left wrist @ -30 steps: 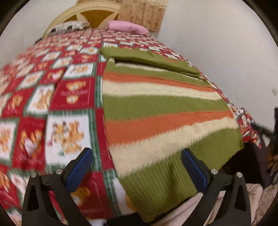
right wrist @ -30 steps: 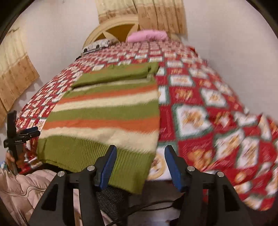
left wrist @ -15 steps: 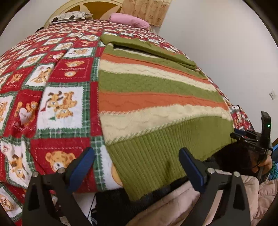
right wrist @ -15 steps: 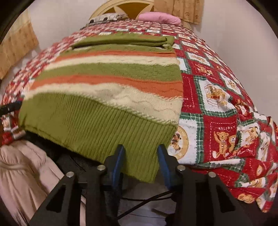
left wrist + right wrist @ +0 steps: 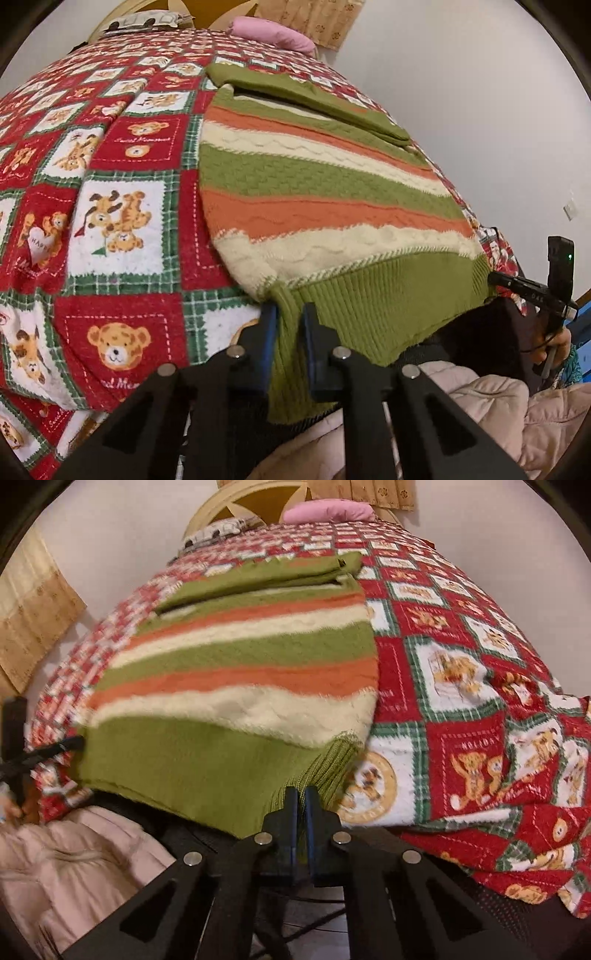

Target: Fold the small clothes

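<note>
A: Two grippers, one sweater [image 5: 317, 199]. Where does the sweater lie?

B: Flat on the bed's quilt [image 5: 122, 229], a patchwork of red, green and white squares printed with bears. Stripes of green, orange and cream run across the sweater; a green sleeve is folded over its far end, and its ribbed green hem hangs over the near edge of the bed.

A: State of the left gripper [image 5: 289, 321]?

B: Its jaws have just been closing and now pinch the hem at the sweater's left near corner. A bunched strip of ribbed knit passes between the blue pads and hangs below them.

A: And the right gripper [image 5: 300, 805]?

B: Its jaws have likewise just been closing and stand nearly together, clamped on a thin fold of hem at the right near corner. The right wrist view is somewhat blurred.

A: What else is in view?

B: A pink pillow [image 5: 328, 511] at the far end against a cream headboard [image 5: 251, 507]; beige curtains [image 5: 33, 620]; white walls. A pale pink padded jacket [image 5: 480, 413] fills the near foreground below the bed edge. In the left wrist view, a hand [image 5: 554, 347] holding the other gripper shows at the far right.
</note>
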Demonstrator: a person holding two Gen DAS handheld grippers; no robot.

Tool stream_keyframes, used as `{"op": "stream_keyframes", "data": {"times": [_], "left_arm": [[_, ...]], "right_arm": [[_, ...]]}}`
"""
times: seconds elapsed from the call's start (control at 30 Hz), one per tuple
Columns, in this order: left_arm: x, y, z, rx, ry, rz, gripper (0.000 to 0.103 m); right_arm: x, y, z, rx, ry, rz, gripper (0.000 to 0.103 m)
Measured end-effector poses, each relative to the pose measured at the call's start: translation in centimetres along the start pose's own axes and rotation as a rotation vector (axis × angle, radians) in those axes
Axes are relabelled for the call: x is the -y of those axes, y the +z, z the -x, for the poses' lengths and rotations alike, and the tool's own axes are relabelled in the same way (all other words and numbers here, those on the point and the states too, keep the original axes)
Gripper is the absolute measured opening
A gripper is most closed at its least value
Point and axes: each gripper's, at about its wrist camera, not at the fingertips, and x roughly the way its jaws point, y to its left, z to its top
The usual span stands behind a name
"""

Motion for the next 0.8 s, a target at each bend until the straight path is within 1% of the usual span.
{"op": "stream_keyframes", "data": {"times": [0.1, 0.2, 0.27, 0.4, 0.47, 0.53, 0.57, 0.6, 0.67, 0.7, 0.73, 0.77, 0.8], "left_arm": [[0.4, 0.5, 0.1, 0.007, -0.016, -0.006, 0.015], [1.1, 1.7, 0.0, 0.014, -0.027, -0.025, 0.015], [1.5, 3.1, 0.0, 0.029, -0.043, -0.035, 0.015], [1.9, 6.2, 0.1, 0.075, -0.035, -0.065, 0.015], [1.7, 8.0, 0.2, 0.096, -0.005, -0.077, 0.015], [1.4, 9.3, 0.4, 0.113, 0.027, -0.088, 0.015], [1.1, 10.0, 0.6, 0.116, 0.031, -0.097, 0.015], [0.7, 10.2, 1.0, 0.118, 0.030, -0.104, 0.016], [0.0, 10.6, 1.8, 0.127, 0.049, -0.131, 0.025], [-0.3, 10.5, 2.1, 0.129, 0.061, -0.142, 0.036], [-0.7, 10.3, 2.6, 0.127, 0.072, -0.156, 0.050], [-1.0, 9.9, 3.0, 0.121, 0.077, -0.175, 0.056], [-1.1, 9.5, 3.3, 0.111, 0.080, -0.195, 0.066]], "right_arm": [[-0.3, 1.6, 0.8, 0.044, 0.067, -0.025, 0.003], [-0.3, 3.7, 0.8, 0.077, 0.099, -0.038, 0.003], [-0.2, 5.6, 0.5, 0.100, 0.103, -0.044, 0.003], [0.7, 10.0, -0.5, 0.162, 0.101, -0.071, 0.003], [1.4, 11.7, -1.3, 0.183, 0.081, -0.096, 0.002], [2.3, 13.5, -2.7, 0.202, 0.042, -0.134, 0.002], [2.9, 14.1, -3.4, 0.202, 0.032, -0.157, 0.000], [3.5, 14.7, -4.5, 0.199, -0.009, -0.178, 0.000], [4.5, 15.4, -5.8, 0.186, -0.062, -0.189, 0.000], [5.0, 15.4, -6.5, 0.172, -0.075, -0.201, 0.000], [5.6, 15.3, -7.1, 0.160, -0.084, -0.216, 0.000], [5.9, 14.9, -7.3, 0.156, -0.080, -0.228, 0.000], [5.9, 14.6, -7.2, 0.160, -0.061, -0.231, 0.000]]}}
